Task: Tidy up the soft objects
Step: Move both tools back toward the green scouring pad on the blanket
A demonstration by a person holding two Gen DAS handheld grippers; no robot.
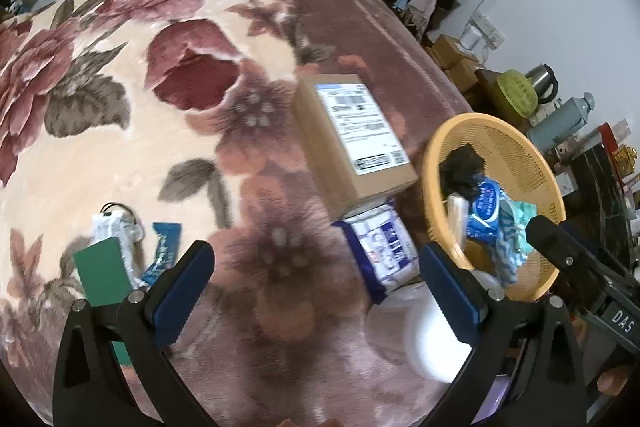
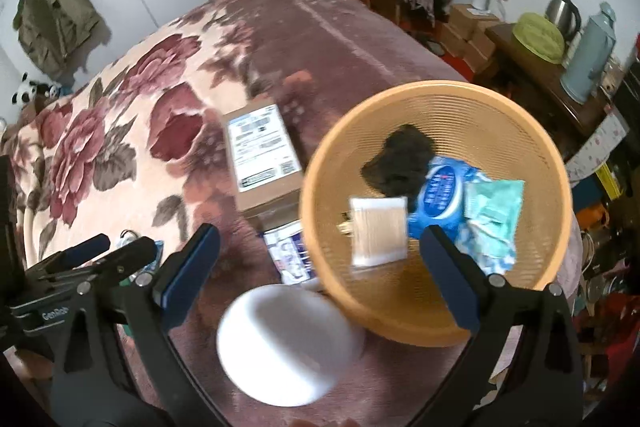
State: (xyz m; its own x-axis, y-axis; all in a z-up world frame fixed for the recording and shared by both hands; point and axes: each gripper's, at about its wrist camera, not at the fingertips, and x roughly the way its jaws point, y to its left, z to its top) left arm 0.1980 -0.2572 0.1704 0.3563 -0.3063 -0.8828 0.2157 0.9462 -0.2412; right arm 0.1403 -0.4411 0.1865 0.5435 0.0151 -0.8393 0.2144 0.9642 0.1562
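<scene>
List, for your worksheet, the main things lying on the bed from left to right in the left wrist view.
Green card → blue sachet → cardboard box → orange basket.
</scene>
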